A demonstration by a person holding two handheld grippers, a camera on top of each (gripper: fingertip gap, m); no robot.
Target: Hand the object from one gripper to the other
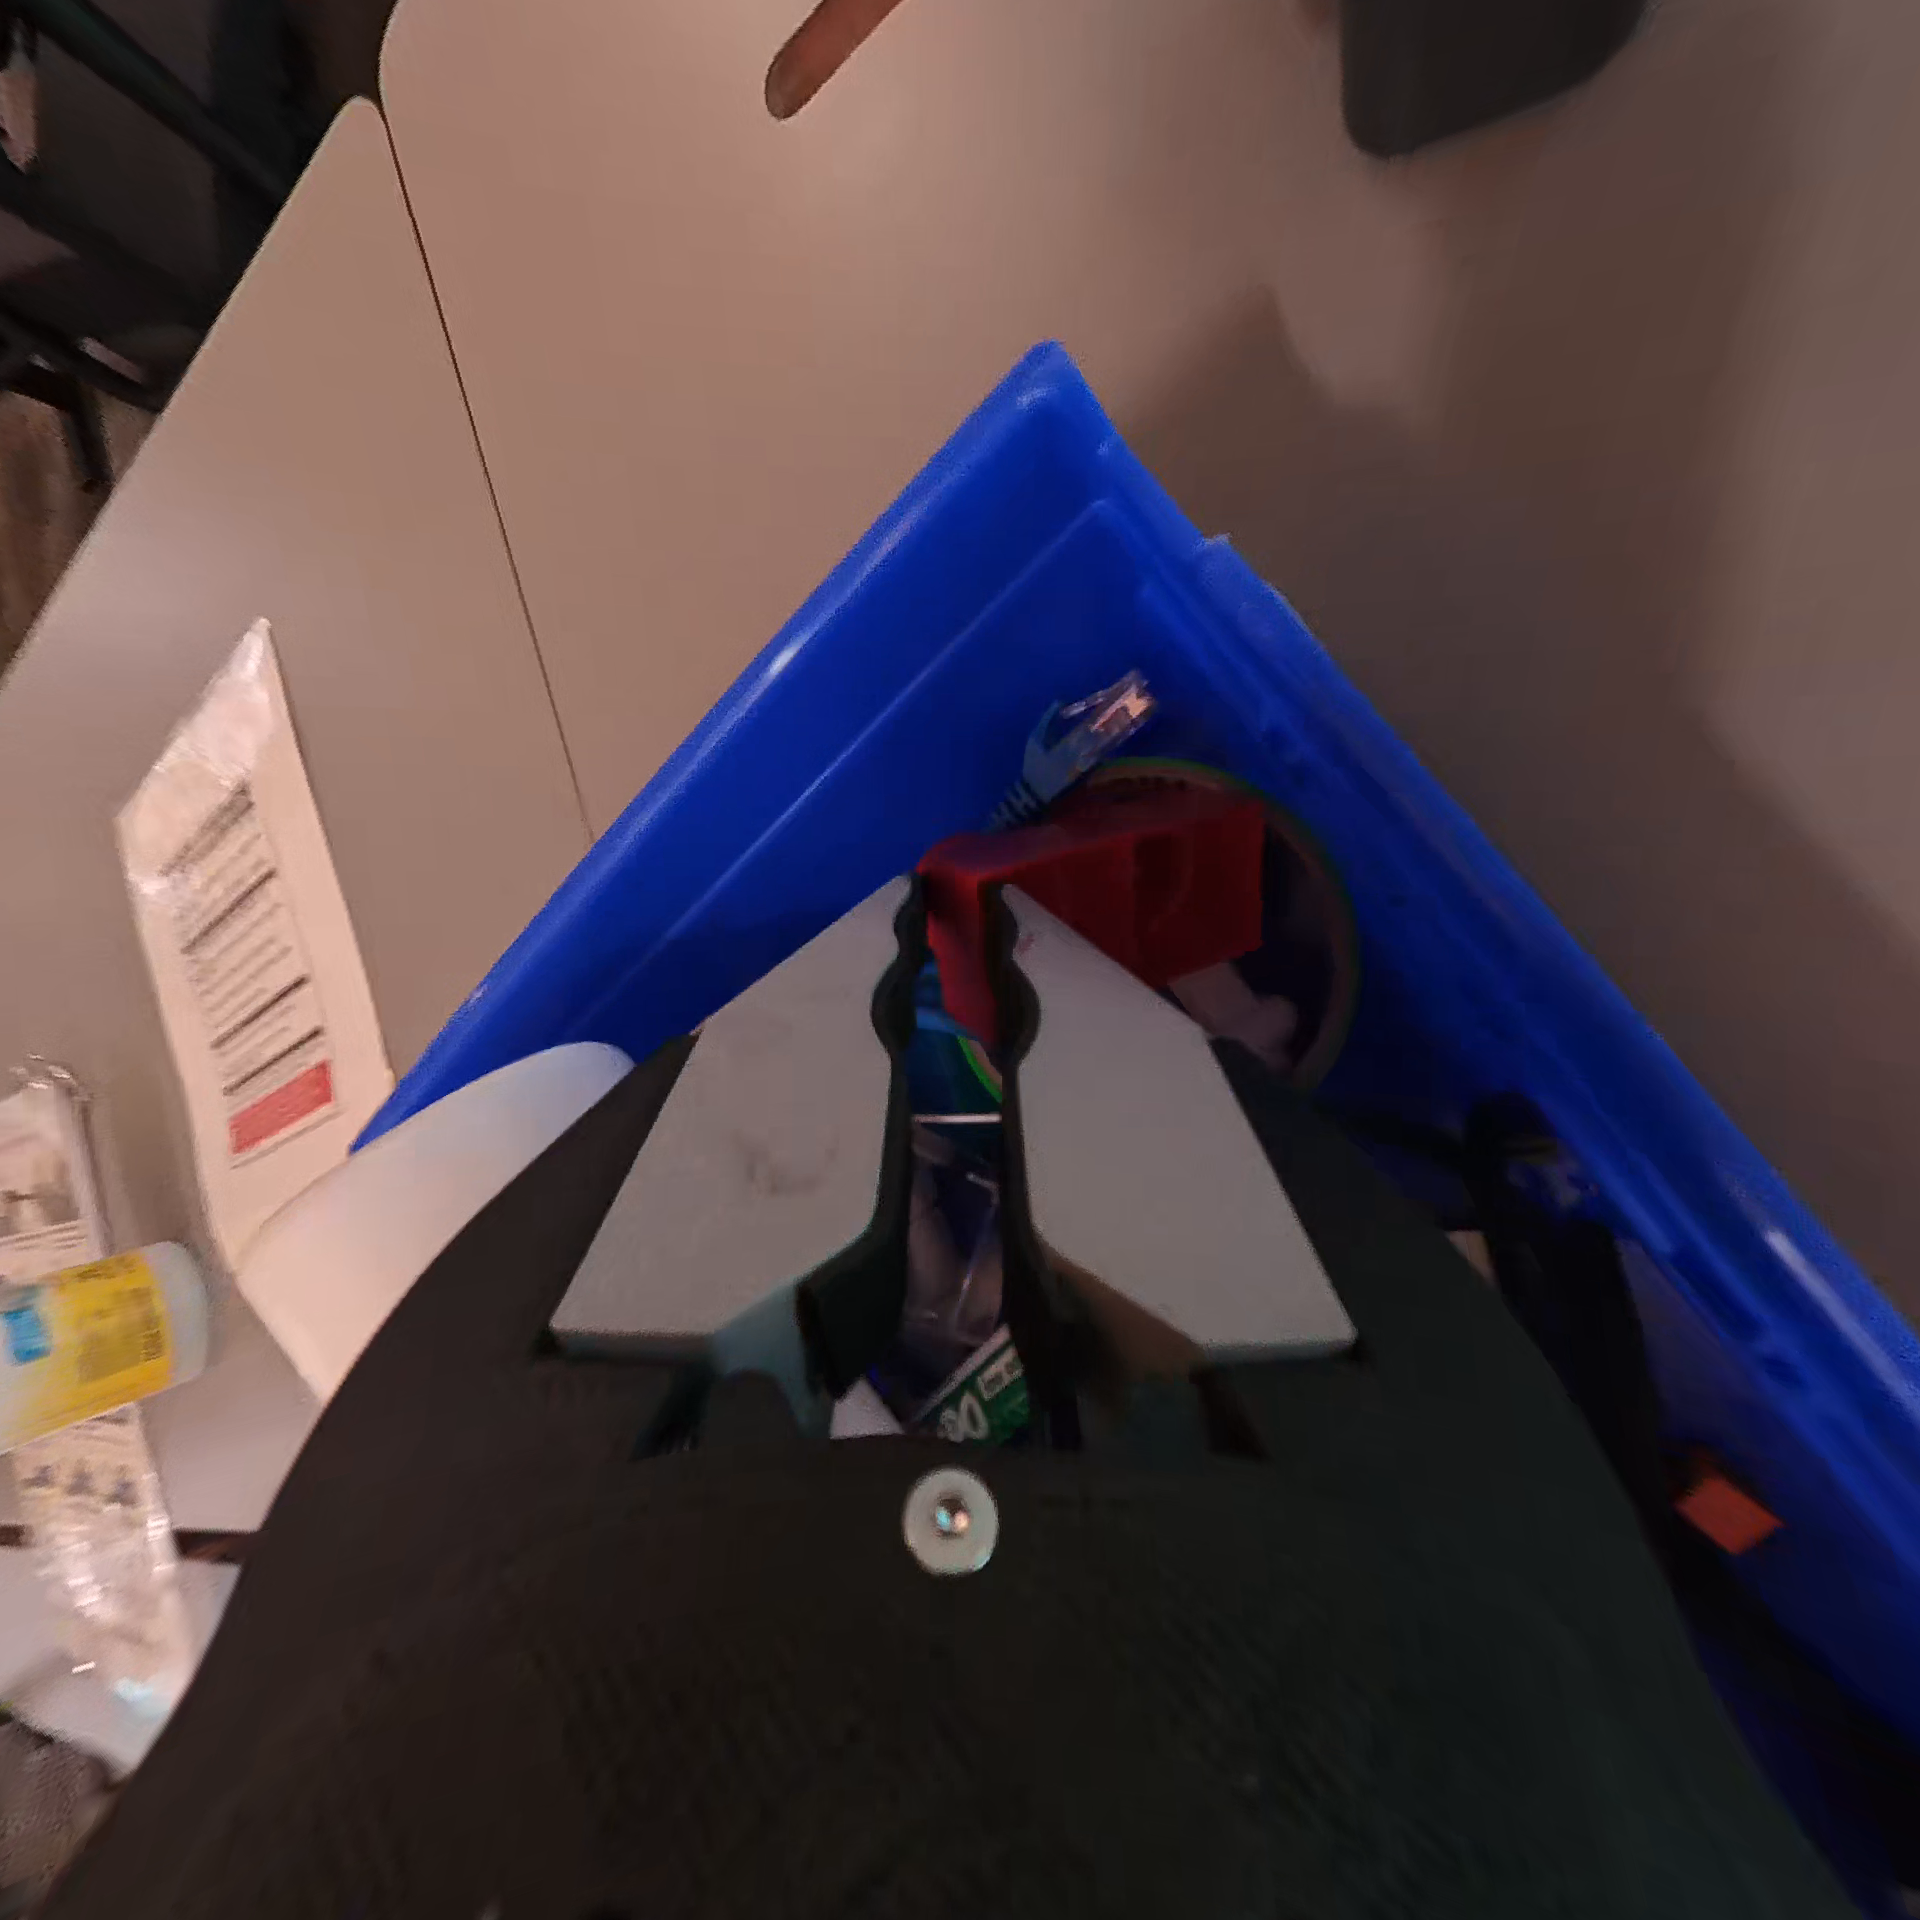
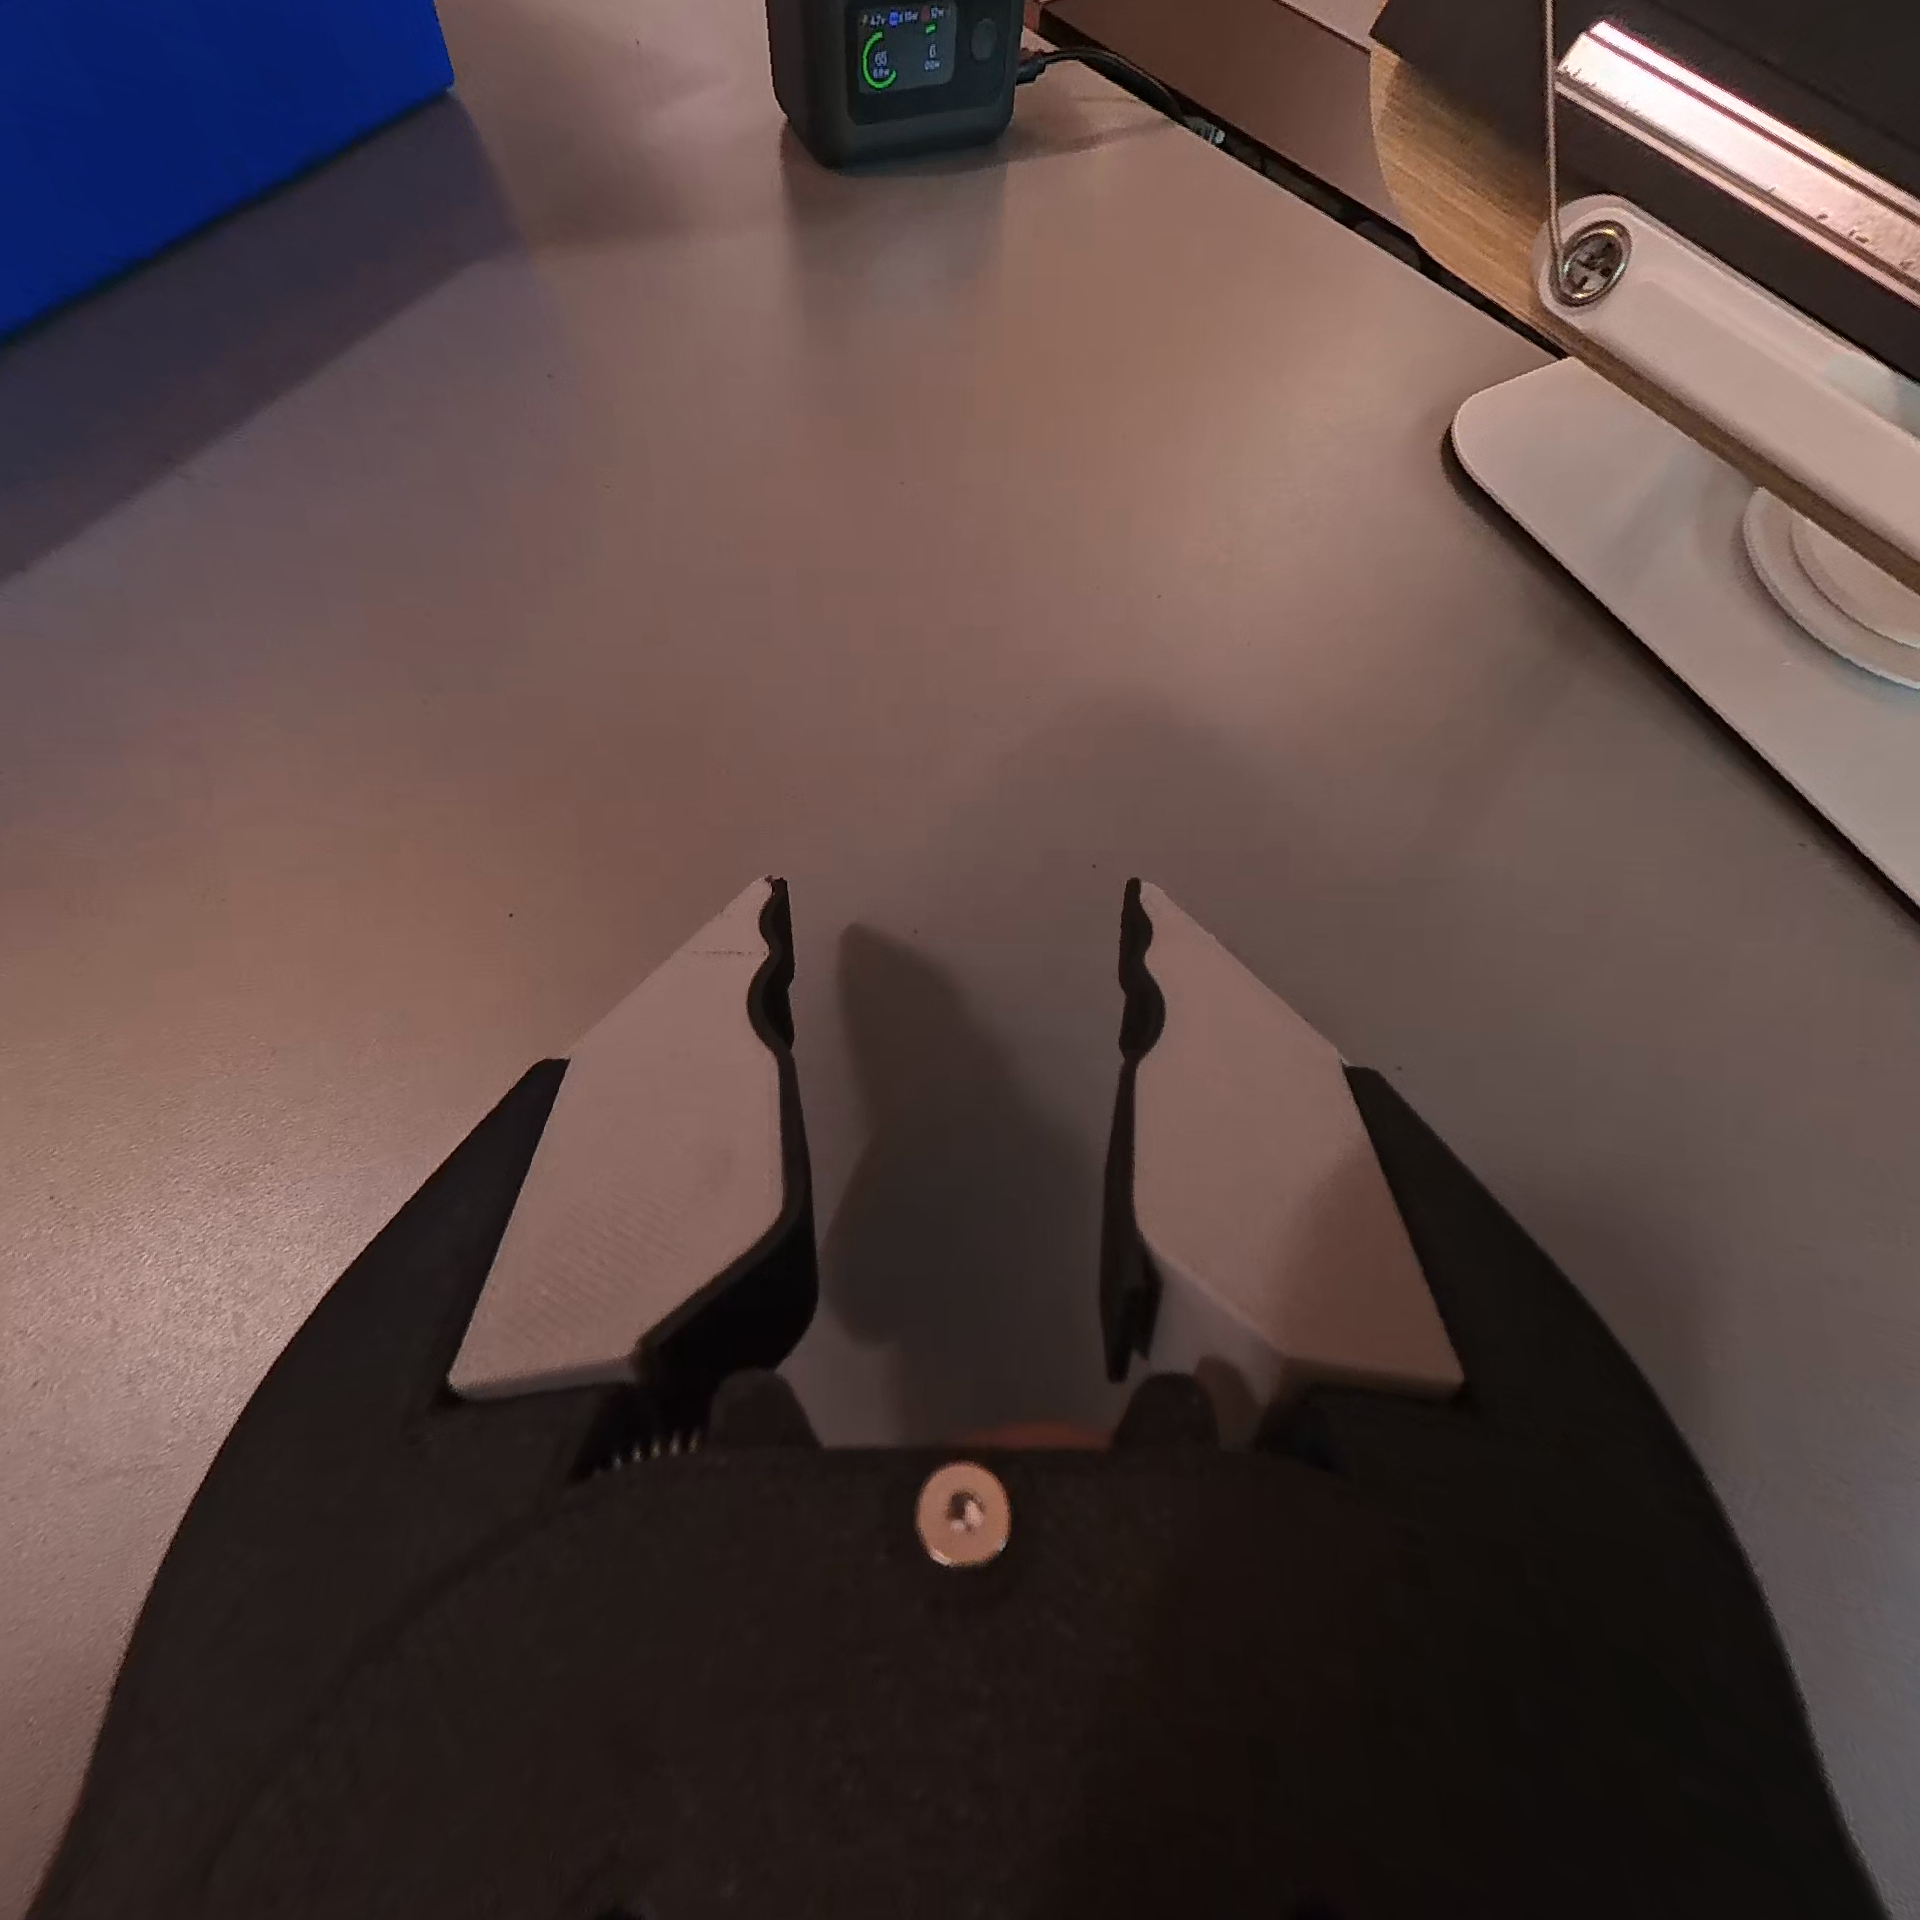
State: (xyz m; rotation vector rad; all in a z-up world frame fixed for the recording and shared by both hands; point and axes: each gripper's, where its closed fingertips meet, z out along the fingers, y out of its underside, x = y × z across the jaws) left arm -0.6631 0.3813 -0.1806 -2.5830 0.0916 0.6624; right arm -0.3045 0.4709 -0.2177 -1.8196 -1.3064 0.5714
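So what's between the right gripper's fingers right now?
Nothing: the right gripper is open over bare grey table, in the right wrist view.

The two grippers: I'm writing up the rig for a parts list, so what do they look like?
Both look alike. The left gripper and right gripper each have a wide, curved black textured body with a silver screw at its centre. From it project two light grey wedge-shaped fingers, lined inside with wavy black pads. No cables or sleeves show.

Blue bin (image 1: 1351, 790): contents beneath the left gripper (image 1: 958, 914) largely hidden; red object (image 1: 1132, 894) partly covered. Bottle (image 1: 94, 1340) left of the bin blurred, cropped.
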